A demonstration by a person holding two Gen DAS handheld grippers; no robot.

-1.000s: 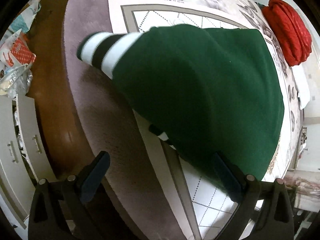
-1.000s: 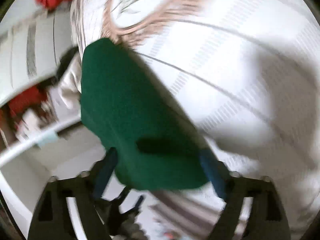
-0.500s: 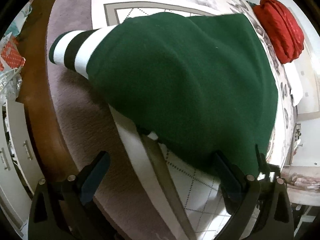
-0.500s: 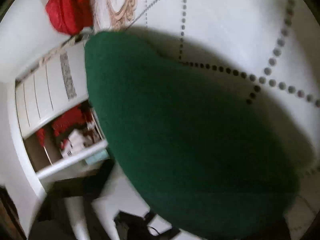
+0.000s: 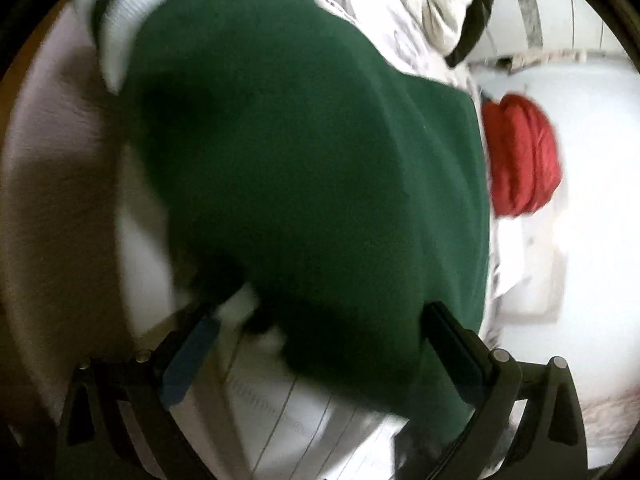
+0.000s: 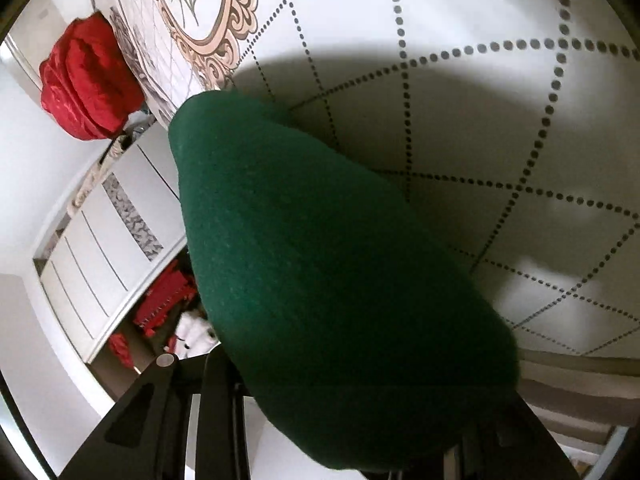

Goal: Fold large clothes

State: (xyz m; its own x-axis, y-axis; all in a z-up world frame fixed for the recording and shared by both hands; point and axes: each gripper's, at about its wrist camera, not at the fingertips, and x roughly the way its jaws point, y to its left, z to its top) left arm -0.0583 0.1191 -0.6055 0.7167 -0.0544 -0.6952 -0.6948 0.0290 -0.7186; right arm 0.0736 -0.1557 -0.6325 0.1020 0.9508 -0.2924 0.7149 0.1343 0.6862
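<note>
The green sweater (image 5: 320,184) lies bunched on a white quilt (image 6: 500,120) with dotted diamond lines. In the left view, which is blurred, the left tongs (image 5: 316,328) stand wide apart: the right finger (image 5: 452,340) sits at the sweater's edge, the blue-padded one clear of it, so nothing is clamped. A white striped cuff (image 5: 116,32) shows at the far end. In the right view the sweater (image 6: 320,260) rises as a thick fold straight out of the right tongs (image 6: 360,420), whose jaws are closing with the cloth between them; their tips are hidden under it. A red bundle (image 5: 520,160) lies beyond the sweater, well apart from it.
</note>
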